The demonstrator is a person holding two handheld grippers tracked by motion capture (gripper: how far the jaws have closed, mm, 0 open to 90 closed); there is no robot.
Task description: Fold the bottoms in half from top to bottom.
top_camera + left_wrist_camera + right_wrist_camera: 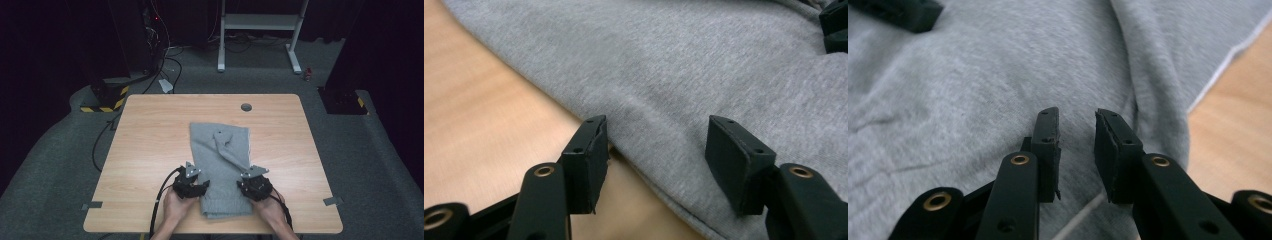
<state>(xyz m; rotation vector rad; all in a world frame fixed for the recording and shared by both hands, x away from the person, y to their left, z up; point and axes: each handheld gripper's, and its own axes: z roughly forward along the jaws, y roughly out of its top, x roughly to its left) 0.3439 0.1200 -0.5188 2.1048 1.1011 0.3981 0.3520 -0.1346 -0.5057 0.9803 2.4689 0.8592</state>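
Note:
A folded grey sweatshirt-cloth garment [220,150] lies lengthwise on the wooden table [150,130], its near end close to the front edge. My left gripper [202,187] sits at the garment's near left edge. In the left gripper view it [654,150] stands open, with one jaw over bare wood [484,125] and the other over the cloth [674,65]. My right gripper [242,186] is at the near right side. In the right gripper view it [1077,145] hovers over the cloth [973,90] with a narrow gap between its pads and nothing pinched.
A round cable hole [246,107] sits near the table's far edge. Grey tape marks [92,205] [332,201] flank the front corners. A white stand [257,22] and floor cables lie beyond the table. Bare wood [1233,140] shows right of the garment.

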